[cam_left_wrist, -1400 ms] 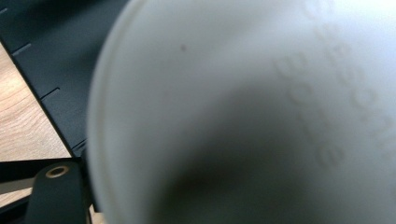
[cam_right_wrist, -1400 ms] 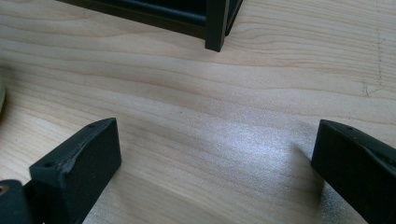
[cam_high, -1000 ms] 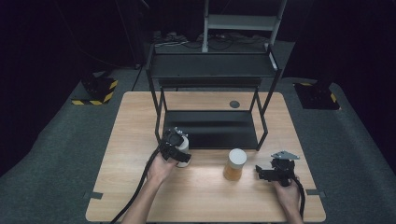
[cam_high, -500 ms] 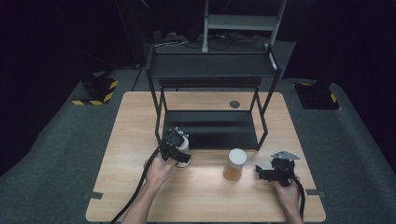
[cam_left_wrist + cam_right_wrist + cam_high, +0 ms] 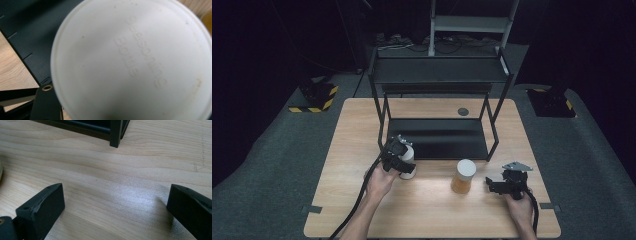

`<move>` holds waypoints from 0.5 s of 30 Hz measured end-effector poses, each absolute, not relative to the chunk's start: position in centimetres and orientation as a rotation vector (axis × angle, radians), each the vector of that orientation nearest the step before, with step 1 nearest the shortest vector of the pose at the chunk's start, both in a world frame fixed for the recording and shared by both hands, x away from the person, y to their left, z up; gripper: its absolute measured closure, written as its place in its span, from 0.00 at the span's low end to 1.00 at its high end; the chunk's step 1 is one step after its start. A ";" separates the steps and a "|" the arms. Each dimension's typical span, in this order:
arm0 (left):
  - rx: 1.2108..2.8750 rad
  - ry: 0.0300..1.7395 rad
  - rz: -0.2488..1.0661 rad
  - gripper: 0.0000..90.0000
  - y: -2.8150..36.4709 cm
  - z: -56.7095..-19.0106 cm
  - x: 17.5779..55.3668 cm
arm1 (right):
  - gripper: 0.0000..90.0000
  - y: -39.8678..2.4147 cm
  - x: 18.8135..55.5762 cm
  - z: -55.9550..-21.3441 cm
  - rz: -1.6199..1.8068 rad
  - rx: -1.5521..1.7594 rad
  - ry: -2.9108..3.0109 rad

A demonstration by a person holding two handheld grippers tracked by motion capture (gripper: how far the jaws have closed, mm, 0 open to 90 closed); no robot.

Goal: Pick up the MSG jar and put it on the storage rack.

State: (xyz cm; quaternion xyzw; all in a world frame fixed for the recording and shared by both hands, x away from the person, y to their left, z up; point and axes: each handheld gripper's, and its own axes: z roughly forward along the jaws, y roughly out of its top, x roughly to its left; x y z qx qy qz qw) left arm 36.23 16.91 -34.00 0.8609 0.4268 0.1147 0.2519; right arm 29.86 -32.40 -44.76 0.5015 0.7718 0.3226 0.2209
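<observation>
White-lidded jar (image 5: 407, 155) now clamped by just-closing left gripper (image 5: 396, 156), unlifted; orange jar (image 5: 463, 176) at three o'clock untouched, right gripper (image 5: 492, 184) agape.

The left tool (image 5: 399, 159) sits at the end of the left forearm, its jaws just closing in on something white. The right tool (image 5: 499, 184) rests low in the right hand, jaws wide apart
</observation>
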 end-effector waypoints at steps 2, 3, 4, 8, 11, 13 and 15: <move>2.317 1.163 0.302 0.36 17.4 -33.9 36.1 | 0.01 -32.4 29.9 -44.8 0.891 1.387 2.133; 2.309 1.164 0.306 0.36 17.5 -33.7 36.0 | 0.01 -32.4 29.9 -44.8 0.891 1.387 2.133; 2.302 1.162 0.306 0.37 17.7 -33.4 35.9 | 0.01 -32.4 29.9 -44.8 0.891 1.387 2.133; 2.320 1.150 0.316 0.39 17.5 -32.8 35.9 | 0.01 -32.4 29.9 -44.8 0.892 1.386 2.134; 2.327 1.149 0.320 0.39 17.2 -32.7 35.9 | 0.01 -32.4 29.9 -44.8 0.892 1.386 2.134; 2.319 1.154 0.315 0.39 17.4 -32.8 36.0 | 0.01 -32.4 29.9 -44.8 0.891 1.387 2.133; 2.319 1.156 0.310 0.39 17.4 -32.7 36.0 | 0.01 -32.4 29.9 -44.8 0.892 1.387 2.134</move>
